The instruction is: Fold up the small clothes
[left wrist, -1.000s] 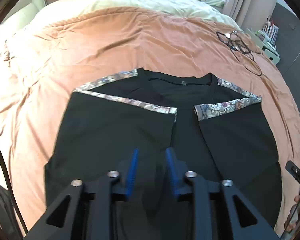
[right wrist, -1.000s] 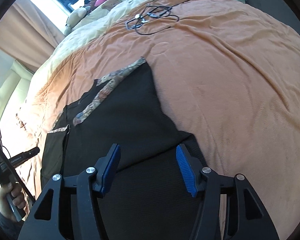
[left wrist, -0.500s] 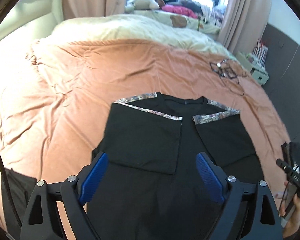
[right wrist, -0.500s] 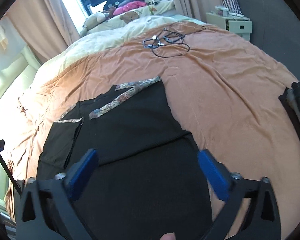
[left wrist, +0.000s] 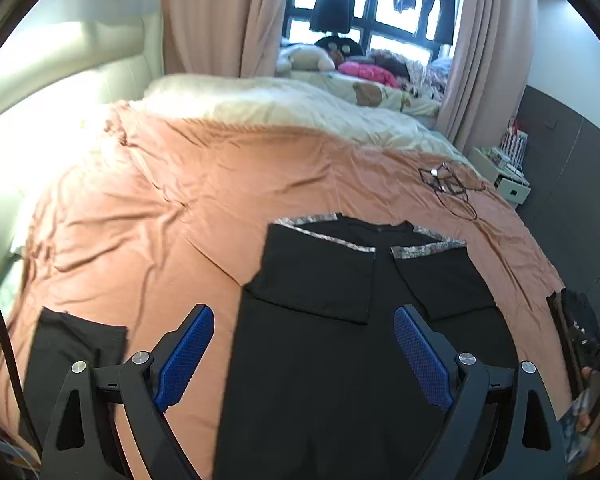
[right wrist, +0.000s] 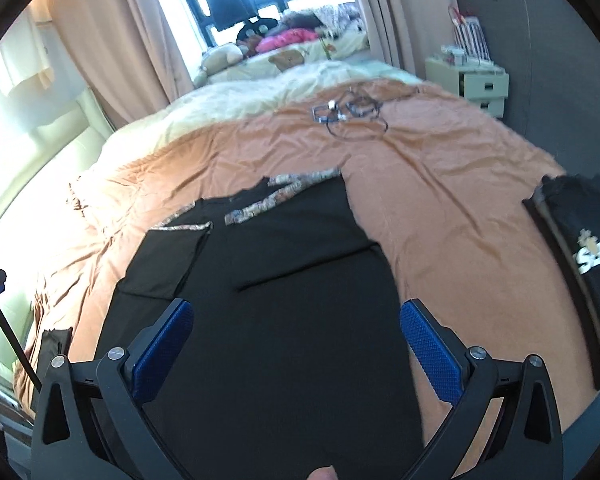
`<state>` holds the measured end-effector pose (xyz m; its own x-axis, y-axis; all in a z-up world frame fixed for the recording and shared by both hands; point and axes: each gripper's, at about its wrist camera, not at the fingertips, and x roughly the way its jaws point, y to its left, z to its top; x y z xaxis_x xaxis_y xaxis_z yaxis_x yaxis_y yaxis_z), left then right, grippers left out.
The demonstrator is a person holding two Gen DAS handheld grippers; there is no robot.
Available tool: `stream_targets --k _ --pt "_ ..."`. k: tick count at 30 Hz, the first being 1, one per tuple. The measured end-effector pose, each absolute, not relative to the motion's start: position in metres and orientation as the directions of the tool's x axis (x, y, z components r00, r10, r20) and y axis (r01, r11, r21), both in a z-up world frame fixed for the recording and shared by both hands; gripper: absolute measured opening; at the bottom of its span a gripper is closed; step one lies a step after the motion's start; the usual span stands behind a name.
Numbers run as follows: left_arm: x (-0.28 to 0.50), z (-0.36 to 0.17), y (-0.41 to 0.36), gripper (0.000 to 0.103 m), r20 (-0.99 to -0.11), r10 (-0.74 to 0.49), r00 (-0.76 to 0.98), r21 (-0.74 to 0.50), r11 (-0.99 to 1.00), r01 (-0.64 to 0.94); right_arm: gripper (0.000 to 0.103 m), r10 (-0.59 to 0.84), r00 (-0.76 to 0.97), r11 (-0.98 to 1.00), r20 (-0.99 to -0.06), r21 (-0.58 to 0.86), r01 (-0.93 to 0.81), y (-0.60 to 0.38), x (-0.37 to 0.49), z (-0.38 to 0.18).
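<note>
- A black short-sleeved T-shirt with patterned grey sleeve cuffs (left wrist: 340,344) was laid flat on the wrinkled orange bedspread (left wrist: 172,216), its collar turned away from both cameras and both sleeves folded inward over the chest.
- The left gripper (left wrist: 304,354) was held above the near half of the shirt, with its blue ribbed fingers (left wrist: 182,356) spread wide; nothing was held between them.
- In the left wrist view, the shirt's body was seen between the two fingers, with its left edge just inside the left finger; whether the fingers touched the fabric could not be told.
- The right gripper (right wrist: 296,346) was likewise held over the shirt's near half, its blue pads (right wrist: 430,354) set wide apart and gripping nothing.
- In the right wrist view, the shirt's right edge was seen just inside the right pad, with the folded right sleeve farther along the shirt.
- A second, folded black garment with a white printed logo (right wrist: 588,256) was seen on the bedspread, well apart from the shirt on its right side.
- Another dark piece of cloth (left wrist: 72,356) lay on the bedspread to the shirt's left.
- A tangle of black cable (right wrist: 348,114) lay beyond the shirt's collar, near the cream duvet (left wrist: 284,108).
</note>
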<state>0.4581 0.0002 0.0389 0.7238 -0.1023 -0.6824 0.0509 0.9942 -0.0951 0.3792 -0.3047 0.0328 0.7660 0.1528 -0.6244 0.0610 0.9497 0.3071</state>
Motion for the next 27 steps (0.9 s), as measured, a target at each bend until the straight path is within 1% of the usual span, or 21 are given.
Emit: stream_targets --k 5,10,13,15,18,23,27 --pt "0.418 0.052 0.008 0.092 -0.637 -0.086 0.766 -0.082 0.996 0.043 0.103 0.145 0.787 0.954 -0.599 0.296 0.049 -0.312 0.338 0.046" --pt "0.376 0.059 0.013 0.092 -0.606 -0.085 0.791 -0.062 0.996 0.059 0.103 0.124 0.807 0.968 -0.577 0.251 0.031 -0.317 0.299 0.054" --pt "0.354 0.060 0.019 0.092 -0.597 -0.108 0.795 -0.097 0.993 0.062 0.103 0.136 0.814 0.971 -0.565 0.239 0.004 -0.319 0.276 0.055" --pt "0.339 0.059 0.025 0.092 -0.589 -0.128 0.798 -0.134 0.989 0.060 0.103 0.169 0.815 0.965 -0.554 0.263 -0.021 -0.327 0.263 0.054" --pt "0.323 0.057 0.029 0.092 -0.582 -0.129 0.803 -0.147 0.988 0.052 0.103 0.192 0.822 0.960 -0.537 0.276 -0.044 -0.340 0.248 0.051" --pt "0.292 0.052 0.037 0.092 -0.573 -0.103 0.813 -0.136 0.990 0.029 0.103 0.164 0.861 0.970 -0.482 0.237 -0.053 -0.354 0.208 0.043" --pt "0.267 0.042 0.049 0.092 -0.573 -0.103 0.813 -0.174 0.985 0.001 0.103 0.139 0.869 0.980 -0.474 0.194 -0.051 -0.354 0.181 0.028"
